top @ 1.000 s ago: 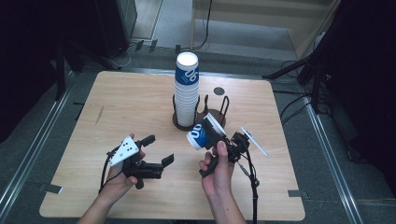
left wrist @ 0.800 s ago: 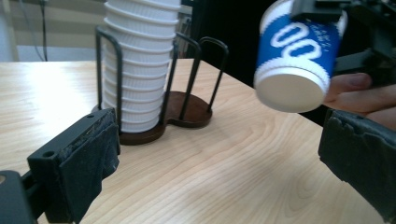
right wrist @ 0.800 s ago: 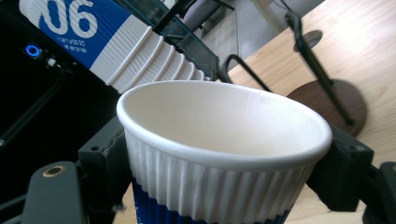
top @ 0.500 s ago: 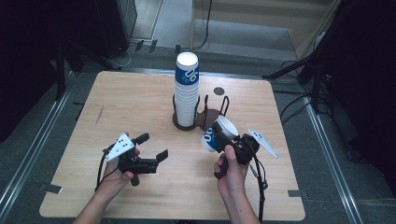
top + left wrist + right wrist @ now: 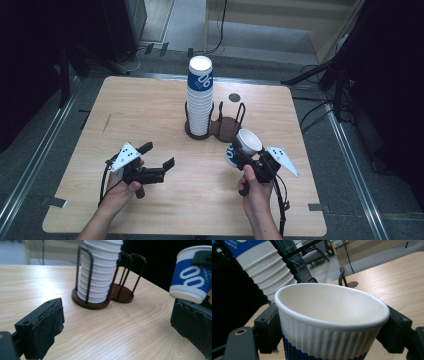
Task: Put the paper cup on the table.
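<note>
Beside rack (image 5: 227, 131): right gripper (image 5: 241, 151) clamps empty cup (image 5: 245, 144).

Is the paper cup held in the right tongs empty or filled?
Empty. The right gripper view looks into the paper cup and shows bare white inner wall; the right tongs grip its sides.

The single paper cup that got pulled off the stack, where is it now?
The paper cup sits clamped in the right gripper, at the right of the high view, just in front of the cup holder.

Ribbed paper cup (image 5: 329, 322), matt wooden table (image 5: 150, 115)
</note>
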`<state>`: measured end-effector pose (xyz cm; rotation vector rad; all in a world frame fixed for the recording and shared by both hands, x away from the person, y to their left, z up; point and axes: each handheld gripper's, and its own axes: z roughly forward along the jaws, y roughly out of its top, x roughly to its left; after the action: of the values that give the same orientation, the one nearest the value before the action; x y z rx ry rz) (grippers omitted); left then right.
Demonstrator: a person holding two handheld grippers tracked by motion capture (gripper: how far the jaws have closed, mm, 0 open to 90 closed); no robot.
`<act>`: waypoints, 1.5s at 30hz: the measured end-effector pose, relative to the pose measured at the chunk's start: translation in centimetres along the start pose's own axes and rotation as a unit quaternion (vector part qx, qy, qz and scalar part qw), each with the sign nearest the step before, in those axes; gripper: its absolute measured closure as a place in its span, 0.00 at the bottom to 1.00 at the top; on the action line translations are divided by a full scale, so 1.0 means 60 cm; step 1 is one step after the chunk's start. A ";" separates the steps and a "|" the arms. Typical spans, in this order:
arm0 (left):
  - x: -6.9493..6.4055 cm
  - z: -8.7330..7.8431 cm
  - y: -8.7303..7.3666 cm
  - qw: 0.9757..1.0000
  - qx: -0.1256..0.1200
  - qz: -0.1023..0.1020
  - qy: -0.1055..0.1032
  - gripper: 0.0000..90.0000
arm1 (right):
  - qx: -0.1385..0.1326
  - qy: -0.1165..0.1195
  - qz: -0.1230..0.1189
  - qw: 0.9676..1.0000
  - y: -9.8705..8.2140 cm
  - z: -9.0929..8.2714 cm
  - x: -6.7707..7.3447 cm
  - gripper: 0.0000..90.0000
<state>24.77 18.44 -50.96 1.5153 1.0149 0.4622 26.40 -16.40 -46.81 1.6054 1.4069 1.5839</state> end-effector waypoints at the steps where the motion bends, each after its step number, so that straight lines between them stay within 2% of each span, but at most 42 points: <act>1: 0.002 0.000 -0.001 1.000 0.000 -0.001 0.002 0.00 | -0.004 -0.002 -0.006 1.000 0.001 0.000 -0.003 0.21; 9: 0.021 -0.003 -0.003 1.000 0.004 -0.006 0.026 0.00 | -0.023 -0.031 -0.051 0.998 0.012 -0.005 -0.030 0.21; 13: 0.028 -0.008 -0.004 0.999 0.010 0.005 0.046 0.00 | -0.027 -0.039 -0.074 0.996 0.016 -0.008 -0.043 0.21; 19: 0.051 -0.022 -0.004 0.997 0.008 0.006 0.071 0.00 | -0.039 -0.051 -0.110 0.992 0.026 -0.009 -0.061 0.21; 24: 0.069 -0.031 -0.007 0.996 0.012 0.001 0.091 0.00 | -0.038 -0.061 -0.156 0.985 0.023 0.000 -0.070 0.21; 26: 0.075 -0.032 -0.008 0.995 0.016 0.003 0.097 0.00 | -0.033 -0.063 -0.165 0.984 0.020 0.004 -0.074 0.21; 31: 0.095 -0.035 -0.011 0.994 0.020 -0.010 0.108 0.00 | -0.028 -0.066 -0.178 0.981 0.014 0.011 -0.085 0.21; 34: 0.103 -0.037 -0.011 0.993 0.021 -0.013 0.115 0.00 | -0.027 -0.063 -0.175 0.982 0.015 0.013 -0.092 0.21; 38: 0.106 -0.041 -0.010 0.993 0.020 -0.017 0.119 0.00 | -0.030 -0.072 -0.158 0.984 0.020 0.015 -0.102 0.21; 40: 0.105 -0.042 -0.010 0.992 0.019 -0.015 0.121 0.00 | -0.032 -0.075 -0.170 0.982 0.021 0.015 -0.104 0.21; 45: 0.104 -0.047 -0.012 0.992 0.022 -0.011 0.124 0.00 | -0.044 -0.085 -0.166 0.981 0.026 0.015 -0.111 0.22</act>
<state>25.69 25.05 -52.57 1.5091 1.2398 0.6264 29.06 -22.55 -48.52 1.3371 1.4068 1.2667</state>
